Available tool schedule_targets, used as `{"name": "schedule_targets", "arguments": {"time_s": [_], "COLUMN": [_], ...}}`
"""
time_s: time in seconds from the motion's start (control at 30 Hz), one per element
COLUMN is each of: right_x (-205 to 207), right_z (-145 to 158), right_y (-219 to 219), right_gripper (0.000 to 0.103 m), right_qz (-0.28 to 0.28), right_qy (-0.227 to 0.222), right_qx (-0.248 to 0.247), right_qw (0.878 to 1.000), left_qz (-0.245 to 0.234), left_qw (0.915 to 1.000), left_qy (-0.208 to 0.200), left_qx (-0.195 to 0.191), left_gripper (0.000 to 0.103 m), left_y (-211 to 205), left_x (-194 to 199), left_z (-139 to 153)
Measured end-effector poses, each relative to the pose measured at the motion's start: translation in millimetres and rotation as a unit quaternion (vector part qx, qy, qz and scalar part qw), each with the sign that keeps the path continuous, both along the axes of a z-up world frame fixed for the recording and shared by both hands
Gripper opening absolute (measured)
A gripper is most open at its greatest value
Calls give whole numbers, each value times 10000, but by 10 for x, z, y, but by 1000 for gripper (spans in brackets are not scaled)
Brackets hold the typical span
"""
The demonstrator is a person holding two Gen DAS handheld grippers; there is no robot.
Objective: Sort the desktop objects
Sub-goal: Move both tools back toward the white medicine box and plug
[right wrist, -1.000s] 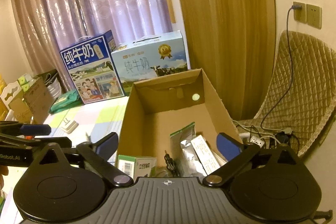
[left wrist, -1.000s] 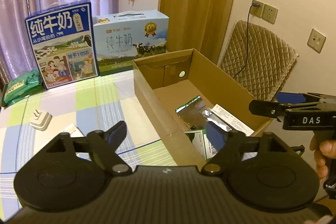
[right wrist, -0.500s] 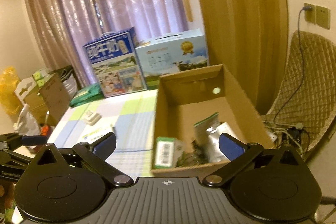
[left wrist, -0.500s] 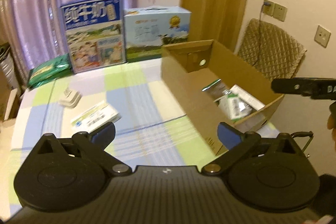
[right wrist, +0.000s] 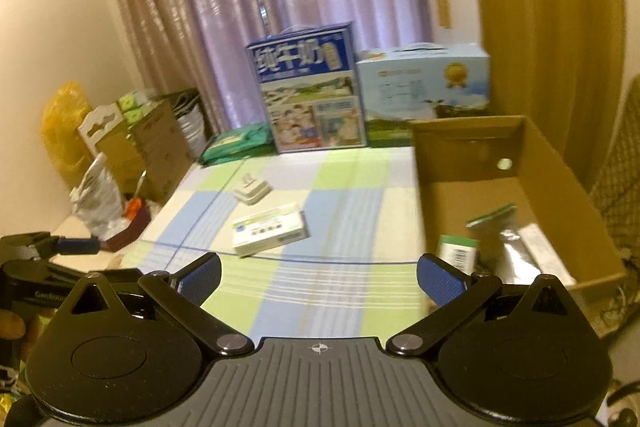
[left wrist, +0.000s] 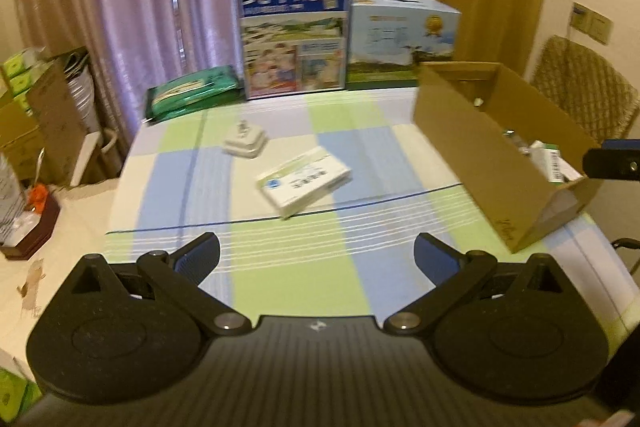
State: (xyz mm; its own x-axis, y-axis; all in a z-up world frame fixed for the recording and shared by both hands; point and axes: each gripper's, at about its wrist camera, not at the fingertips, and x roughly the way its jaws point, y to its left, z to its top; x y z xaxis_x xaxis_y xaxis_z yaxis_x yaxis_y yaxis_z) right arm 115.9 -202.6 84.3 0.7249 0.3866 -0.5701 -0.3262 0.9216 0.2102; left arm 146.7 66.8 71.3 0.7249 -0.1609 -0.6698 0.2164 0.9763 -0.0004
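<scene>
Both of your grippers hang empty with fingers spread wide, the left gripper [left wrist: 316, 255] and the right gripper [right wrist: 319, 275] above the checked tablecloth [left wrist: 360, 279]. Ahead of each lie a white box [left wrist: 304, 181] and, farther off, a white plug [left wrist: 245, 143]. Your cardboard box [right wrist: 520, 195], holding packets, sits to the right of both.

Left wrist view: above near table edge, facing curtains; right wrist view: similar, set further right; both share checked tablecloth [left wrist: 352, 131], medicine box [left wrist: 304, 181] [right wrist: 272, 229], cardboard box [left wrist: 480, 143] [right wrist: 552, 163].
</scene>
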Motion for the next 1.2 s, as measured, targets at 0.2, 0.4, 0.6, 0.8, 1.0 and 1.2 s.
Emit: {"name": "schedule_targets", "arguments": {"time_s": [0.2, 0.4, 0.6, 0.8, 1.0, 1.2], "right_x": [167, 493, 921, 1380, 1788, 2079], "right_z": [-196, -531, -930, -1326, -1682, -1997], "right_y": [373, 725, 1069, 1202, 1299, 1310], "right_gripper": [101, 101, 101, 101, 87, 84], "right_qz": [265, 372, 506, 380, 346, 152], "right_qy": [74, 305, 456, 652, 625, 568], "right_qx": [-228, -410, -435, -552, -890, -1313], "right_qw": [9994, 9980, 9967, 9956, 9935, 9896], "left_qz": [111, 117, 267, 264, 104, -30], "left_qw": [9999, 9996, 9991, 9990, 9989, 9991], "left_qy": [41, 207, 286, 286, 259, 147], "left_qx": [46, 128, 185, 223, 364, 393], "left_gripper": [101, 102, 101, 101, 101, 101], "left_y": [328, 561, 754, 825, 802, 769], "left_x": [148, 410, 758, 1203, 1545, 1806], "left_z": [-145, -430, -729, -1030, -1284, -1413]}}
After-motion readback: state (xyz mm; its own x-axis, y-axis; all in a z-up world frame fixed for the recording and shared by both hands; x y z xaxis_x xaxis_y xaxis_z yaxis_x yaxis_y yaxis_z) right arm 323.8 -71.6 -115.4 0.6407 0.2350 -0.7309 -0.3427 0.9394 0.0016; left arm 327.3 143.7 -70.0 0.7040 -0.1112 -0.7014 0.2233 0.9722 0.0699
